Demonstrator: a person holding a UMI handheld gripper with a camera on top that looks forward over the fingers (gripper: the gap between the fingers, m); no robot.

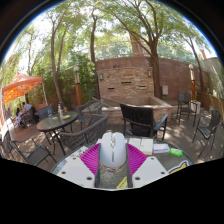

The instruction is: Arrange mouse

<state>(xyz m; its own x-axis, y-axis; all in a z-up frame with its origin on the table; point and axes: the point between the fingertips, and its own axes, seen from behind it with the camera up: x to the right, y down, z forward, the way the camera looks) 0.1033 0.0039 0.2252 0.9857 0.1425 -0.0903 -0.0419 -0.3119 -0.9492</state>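
Mouse [113, 150], white, sits pinched between your gripper [113, 158] pads [92, 157], lifted above the table [150, 170], with the black chair [139, 120] beyond it; likely light, rigid, slick-shelled, so keep gripping its flat sides, not the curved top.

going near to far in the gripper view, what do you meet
hand-held gripper, its pink pads shut on the white mouse → black chair → brick wall → trees
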